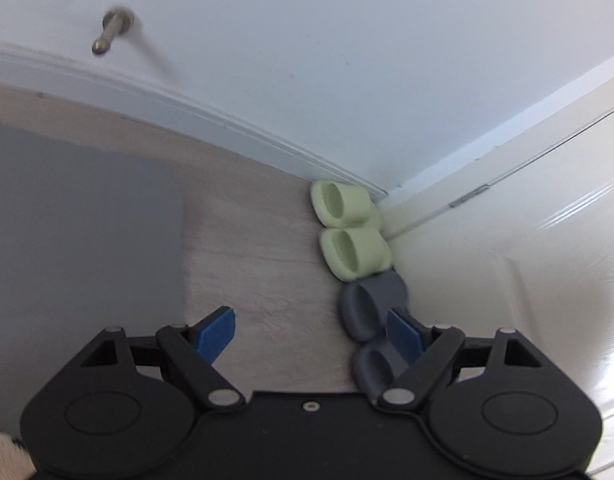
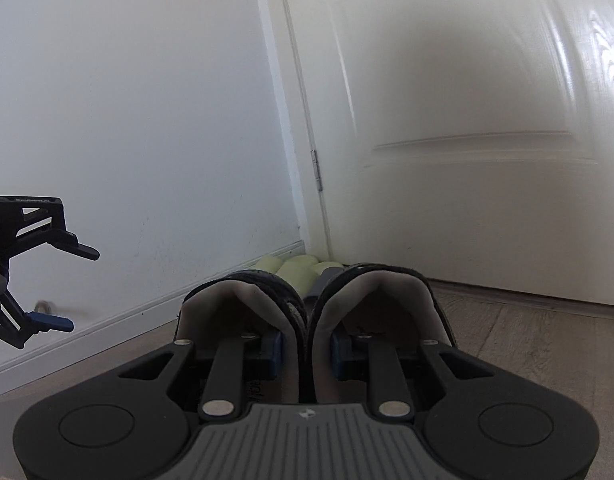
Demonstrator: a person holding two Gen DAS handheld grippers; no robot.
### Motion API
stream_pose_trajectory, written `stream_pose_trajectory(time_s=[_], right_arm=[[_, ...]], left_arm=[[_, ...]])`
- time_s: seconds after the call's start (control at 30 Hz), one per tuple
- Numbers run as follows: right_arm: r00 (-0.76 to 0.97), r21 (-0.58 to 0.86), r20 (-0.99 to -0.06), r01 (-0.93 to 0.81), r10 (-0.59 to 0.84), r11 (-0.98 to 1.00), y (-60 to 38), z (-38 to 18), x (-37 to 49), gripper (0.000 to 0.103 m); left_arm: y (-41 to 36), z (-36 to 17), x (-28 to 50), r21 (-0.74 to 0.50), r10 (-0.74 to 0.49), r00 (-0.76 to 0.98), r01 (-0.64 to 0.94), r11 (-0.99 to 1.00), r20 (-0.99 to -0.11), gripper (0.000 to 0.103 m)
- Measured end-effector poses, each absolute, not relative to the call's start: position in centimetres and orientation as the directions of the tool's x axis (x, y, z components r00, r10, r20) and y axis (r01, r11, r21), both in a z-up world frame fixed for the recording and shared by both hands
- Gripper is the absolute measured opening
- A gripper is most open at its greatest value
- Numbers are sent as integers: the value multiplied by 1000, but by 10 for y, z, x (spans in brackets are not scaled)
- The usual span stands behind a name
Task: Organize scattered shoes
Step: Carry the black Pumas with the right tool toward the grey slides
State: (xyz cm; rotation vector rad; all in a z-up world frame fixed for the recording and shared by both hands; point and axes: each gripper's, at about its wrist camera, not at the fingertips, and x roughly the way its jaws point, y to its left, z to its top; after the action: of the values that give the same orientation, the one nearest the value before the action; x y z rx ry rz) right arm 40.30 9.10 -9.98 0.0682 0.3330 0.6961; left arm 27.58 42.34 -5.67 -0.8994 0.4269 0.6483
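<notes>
a grey mat (image 1: 79, 216) is seen at the far left of the left wrist view, on a pale wood floor (image 1: 259, 264). above it a metal door stop (image 1: 111, 32) sticks out of the white wall (image 1: 307, 60). the left gripper (image 1: 311, 330) is held above the floor with its blue-tipped fingers spread wide and nothing between them. to the right, a row of shoes is lined up along a white door (image 1: 507, 280) into the corner: two pale green slippers (image 1: 347, 224) at the far end, then two grey slippers (image 1: 367, 320) nearer, all touching in one line.

in the right wrist view the left gripper (image 2: 75, 288) is shown at the left edge, open in the air. the right gripper (image 2: 307, 346) is clamped on a pair of dark shoes (image 2: 311, 304) with pale linings, their inner walls pinched together between its fingers, just short of the row.

four slippers appear already placed; the dark pair seems the last step, still to be set down. the row's order is shown only from the left wrist; the held pair only from the right
</notes>
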Motion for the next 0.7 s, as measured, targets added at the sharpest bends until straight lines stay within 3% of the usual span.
stream_pose_trajectory(time_s=[0.17, 0.43, 0.7], right_arm=[[623, 160, -380, -684, 684, 712, 175, -110, 459, 26], [477, 244, -548, -695, 687, 676, 311, -154, 548, 26], [457, 143, -707, -655, 540, 742, 387, -194, 587, 26]], left_arm=[[436, -76, 304, -336, 489, 634, -753, 565, -599, 82], [468, -129, 314, -251, 516, 583, -778, 576, -628, 82], [495, -153, 316, -264, 503, 533, -818, 511, -680, 82]])
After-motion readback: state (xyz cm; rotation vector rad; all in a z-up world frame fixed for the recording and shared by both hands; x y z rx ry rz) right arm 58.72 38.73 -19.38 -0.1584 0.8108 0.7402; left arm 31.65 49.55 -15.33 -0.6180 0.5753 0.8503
